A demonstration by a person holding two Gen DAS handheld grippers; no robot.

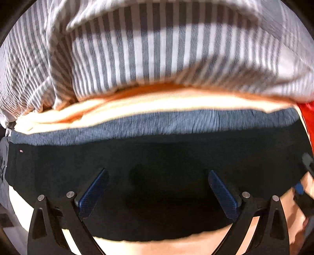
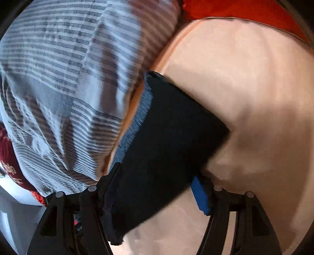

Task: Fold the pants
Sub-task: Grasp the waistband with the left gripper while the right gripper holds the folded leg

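Note:
The black pants [image 1: 157,157] lie folded in a flat band with a grey-blue waistband [image 1: 137,127] along the far edge, on a pale surface [image 1: 149,247]. My left gripper [image 1: 158,182] is open, its blue pads [image 1: 92,192] spread wide just over the black cloth, holding nothing. In the right wrist view the same black pants [image 2: 166,147] run between the fingers of my right gripper [image 2: 155,188]. The jaws are wide apart with one blue pad [image 2: 200,196] at the cloth's right edge, not clamped.
A grey-and-white striped garment [image 1: 149,51] is heaped just beyond the pants, also in the right wrist view [image 2: 64,82]. A pale yellow cloth [image 1: 157,104] lies between them. Red fabric [image 2: 235,9] lies at the far right, a maroon printed garment [image 2: 7,162] at the left.

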